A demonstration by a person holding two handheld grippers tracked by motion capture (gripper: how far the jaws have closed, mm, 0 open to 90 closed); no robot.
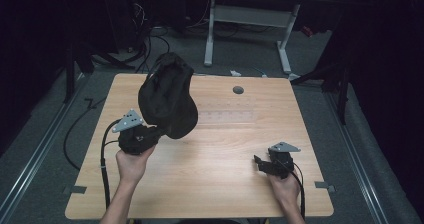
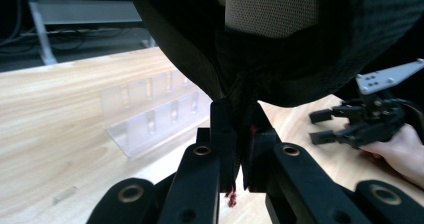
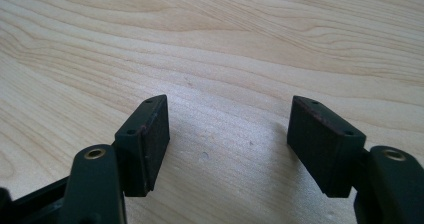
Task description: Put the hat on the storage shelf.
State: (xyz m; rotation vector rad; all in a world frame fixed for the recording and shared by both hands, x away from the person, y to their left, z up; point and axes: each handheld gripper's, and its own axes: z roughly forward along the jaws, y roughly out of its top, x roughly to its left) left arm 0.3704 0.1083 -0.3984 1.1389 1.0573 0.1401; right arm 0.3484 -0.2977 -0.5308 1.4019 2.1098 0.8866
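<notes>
Two tools: the left tool (image 1: 150, 132) grips a black bag (image 1: 167, 96) at centre-left; the right tool (image 3: 227, 144), lower right, gapes wide over bare tabletop (image 3: 225, 44).

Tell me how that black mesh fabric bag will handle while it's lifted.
The black mesh fabric bag probably stays floppy: it bulges and folds above the left gripper, pinched at one edge. It seems light, since one small pinch holds it up. It may sag or swing when moved.
</notes>
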